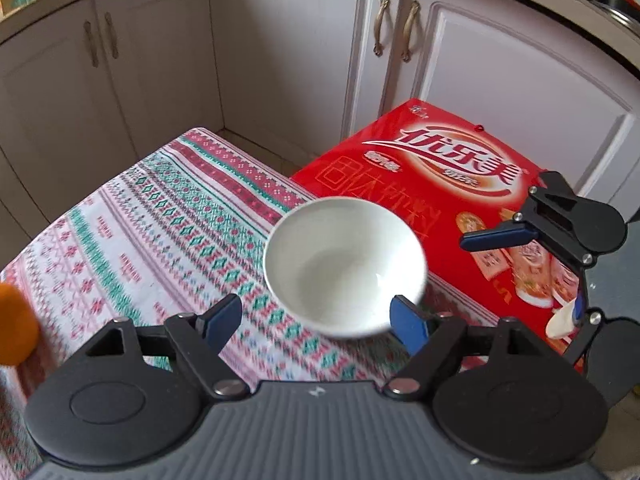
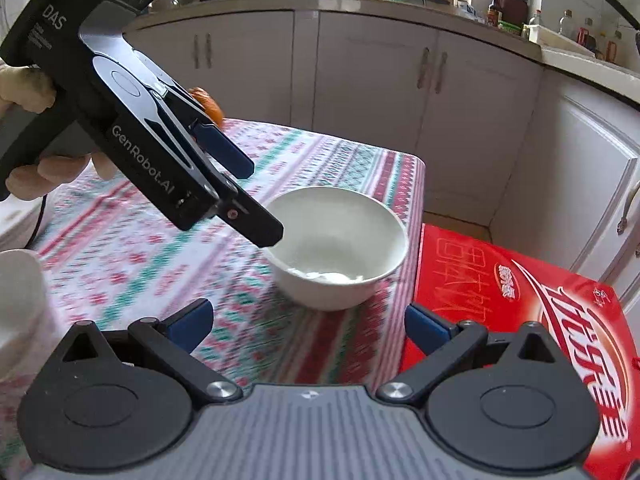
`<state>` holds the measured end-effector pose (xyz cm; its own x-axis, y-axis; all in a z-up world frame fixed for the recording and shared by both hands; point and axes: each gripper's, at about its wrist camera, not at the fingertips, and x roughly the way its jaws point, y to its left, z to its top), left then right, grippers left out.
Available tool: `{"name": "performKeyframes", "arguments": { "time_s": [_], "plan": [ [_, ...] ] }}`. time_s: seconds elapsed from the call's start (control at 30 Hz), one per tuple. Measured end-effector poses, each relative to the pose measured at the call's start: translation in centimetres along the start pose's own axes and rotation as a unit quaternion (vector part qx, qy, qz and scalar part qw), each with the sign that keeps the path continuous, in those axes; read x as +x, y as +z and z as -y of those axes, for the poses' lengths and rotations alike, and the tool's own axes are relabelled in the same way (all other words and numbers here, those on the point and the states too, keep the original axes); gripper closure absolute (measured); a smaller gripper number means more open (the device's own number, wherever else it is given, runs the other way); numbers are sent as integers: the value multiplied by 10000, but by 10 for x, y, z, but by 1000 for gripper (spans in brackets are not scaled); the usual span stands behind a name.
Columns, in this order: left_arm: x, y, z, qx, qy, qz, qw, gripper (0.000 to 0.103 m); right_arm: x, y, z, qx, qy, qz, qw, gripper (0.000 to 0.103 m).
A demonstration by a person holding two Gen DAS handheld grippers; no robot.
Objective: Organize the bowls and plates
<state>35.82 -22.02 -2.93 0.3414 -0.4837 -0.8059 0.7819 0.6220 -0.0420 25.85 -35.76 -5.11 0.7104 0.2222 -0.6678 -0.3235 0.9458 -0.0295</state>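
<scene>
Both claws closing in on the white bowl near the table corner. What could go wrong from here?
1. The round white ceramic bowl sits near the corner of the patterned tablecloth; a nudge could push it off towards the red printed carton.
2. The left claw and right claw are both open, aimed at the same bowl, and may collide.
3. The frames are blurred, so a claw may clip the rim.

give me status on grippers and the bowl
Left gripper open, fingers empty, near white ceramic bowl. Right gripper open, empty. Bowl upright on patterned tablecloth. Nothing blocking.
</scene>
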Motion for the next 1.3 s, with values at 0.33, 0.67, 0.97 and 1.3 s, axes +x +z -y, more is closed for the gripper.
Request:
{"name": "performKeyframes", "arguments": {
  "time_s": [0.33, 0.67, 0.97, 1.3],
  "plan": [
    [37, 21, -7, -43, -77, -173, 9998, 25, 39, 11, 17, -13, 173, -77, 9998, 0],
    [46, 28, -4, -32, -214, -233, 9995, 38, 41, 14, 18, -84, 283, 17, 9996, 13],
    [49, 28, -7, -72, -242, -283, 9993, 42, 41, 13, 18, -80, 277, 52, 9996, 14],
    [51, 30, -8, -72, -253, -335, 9991, 42, 39, 15, 14, -167, 176, 48, 9997, 14]
  ]
}}
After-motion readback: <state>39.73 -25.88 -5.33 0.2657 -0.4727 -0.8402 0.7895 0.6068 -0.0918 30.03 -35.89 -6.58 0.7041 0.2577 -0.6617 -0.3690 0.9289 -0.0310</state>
